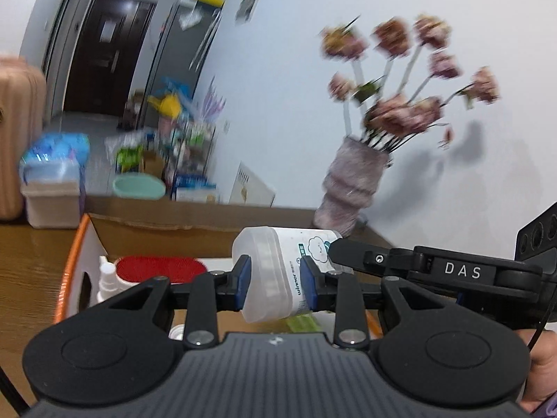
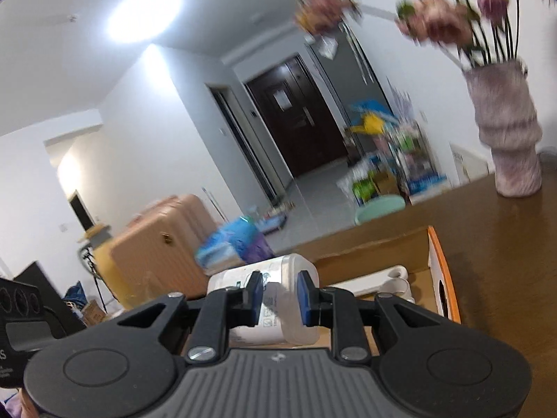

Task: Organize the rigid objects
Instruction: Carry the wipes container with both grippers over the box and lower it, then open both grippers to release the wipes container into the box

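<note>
On the wooden table [image 2: 504, 261], a cardboard box [image 1: 181, 224] w/ orange rim sits open; vase of flowers [image 1: 348, 188] beyond it, near the wall. Inside box: red lid [image 1: 158, 268], small white dropper bottle [image 1: 106, 275] (rest hidden by the rigs). Above the box, white plastic bottle [image 1: 275, 271] held on its side, long axis running across between both rigs. Left gripper [image 1: 275, 278] clenched on the cap end; right gripper [image 2: 280, 297] clenched on the label end, coming from the opposite side. Both point slightly downward, roughly level w/ each other. Neither hand nearer – shared carry. Judgement: drop spot lies straight below, in box.
</note>
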Demonstrator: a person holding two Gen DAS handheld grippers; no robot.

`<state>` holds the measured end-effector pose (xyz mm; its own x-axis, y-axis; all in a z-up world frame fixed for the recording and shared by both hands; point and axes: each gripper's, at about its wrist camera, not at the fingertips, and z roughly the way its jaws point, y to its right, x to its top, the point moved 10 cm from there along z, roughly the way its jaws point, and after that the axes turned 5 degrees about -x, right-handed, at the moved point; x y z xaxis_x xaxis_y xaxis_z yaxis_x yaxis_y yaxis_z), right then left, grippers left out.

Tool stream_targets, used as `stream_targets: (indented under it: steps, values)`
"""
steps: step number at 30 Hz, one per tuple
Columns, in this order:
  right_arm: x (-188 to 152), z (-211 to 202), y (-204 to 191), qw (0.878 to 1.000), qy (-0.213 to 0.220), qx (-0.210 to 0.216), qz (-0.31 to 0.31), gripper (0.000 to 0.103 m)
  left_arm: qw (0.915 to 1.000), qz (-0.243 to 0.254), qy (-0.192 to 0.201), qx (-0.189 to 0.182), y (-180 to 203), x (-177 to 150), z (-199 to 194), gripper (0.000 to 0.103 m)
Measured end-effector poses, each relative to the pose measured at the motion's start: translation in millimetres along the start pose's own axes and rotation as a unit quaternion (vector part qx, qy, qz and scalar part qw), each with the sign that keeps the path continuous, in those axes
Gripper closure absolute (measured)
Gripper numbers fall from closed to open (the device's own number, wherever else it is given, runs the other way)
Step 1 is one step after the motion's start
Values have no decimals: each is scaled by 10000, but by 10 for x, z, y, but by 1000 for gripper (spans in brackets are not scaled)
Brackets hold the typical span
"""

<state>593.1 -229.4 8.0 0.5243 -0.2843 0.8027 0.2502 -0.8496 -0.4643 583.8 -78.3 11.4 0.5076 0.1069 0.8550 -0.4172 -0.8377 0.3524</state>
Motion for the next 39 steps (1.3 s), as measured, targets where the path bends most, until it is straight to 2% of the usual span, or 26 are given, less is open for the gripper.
stream_targets:
  steps: [3, 7, 9, 11, 13, 14, 16, 18, 21, 23, 25, 28, 31, 35, 39]
  values:
    - [1, 430, 242, 9992, -289, -142, 237, 82, 9992, -290, -270, 64, -266, -12, 395, 72]
    - [-135, 942, 505, 9955, -700, -325, 549, 82, 9962, -482, -603, 407, -587, -130, 833, 72]
    - [-250, 1142, 595, 9931, -902, -506, 558, 77, 9939, -500, -839, 519, -666, -227, 993, 72]
    - [-354, 1248, 632, 9909, -1030, -743, 439, 71, 9928, -564, -953, 450, -707, -321, 1071, 72]
    - [-371, 1295, 639, 9910, -990, -839, 322, 72, 9923, -494, -999, 539, -734, -335, 1094, 72]
    - [-357, 1297, 623, 9907, -1023, -856, 251, 71, 9930, -471, -950, 522, -737, -309, 1072, 68]
    - [-305, 1257, 607, 9913, -909, -954, 76, 63, 9932, -510, -884, 554, -765, -286, 1023, 60]
    - [-278, 1213, 620, 9910, -876, -1008, 9, 55, 9936, -521, -851, 537, -773, -268, 985, 58]
    - [-227, 1164, 612, 9919, -815, -979, -28, 55, 9944, -559, -733, 509, -743, -189, 885, 53]
    - [-182, 1083, 578, 9926, -735, -957, -114, 52, 9953, -549, -623, 494, -697, -127, 780, 45]
    - [-128, 1000, 539, 9930, -667, -965, -156, 48, 9957, -484, -592, 527, -647, -78, 685, 43]
    - [-59, 830, 449, 9933, -666, -923, -179, 48, 9958, -336, -611, 595, -535, -7, 499, 43]
    - [44, 557, 291, 9936, -562, -904, -388, 47, 9967, -77, -506, 634, -360, 101, 201, 37]
    - [241, 59, 15, 9936, -267, -843, -705, 31, 9965, 373, -264, 695, -101, 235, -298, 29]
    - [396, -469, -203, 9918, 68, -906, -902, 25, 9953, 617, -15, 748, 161, 318, -815, 22]
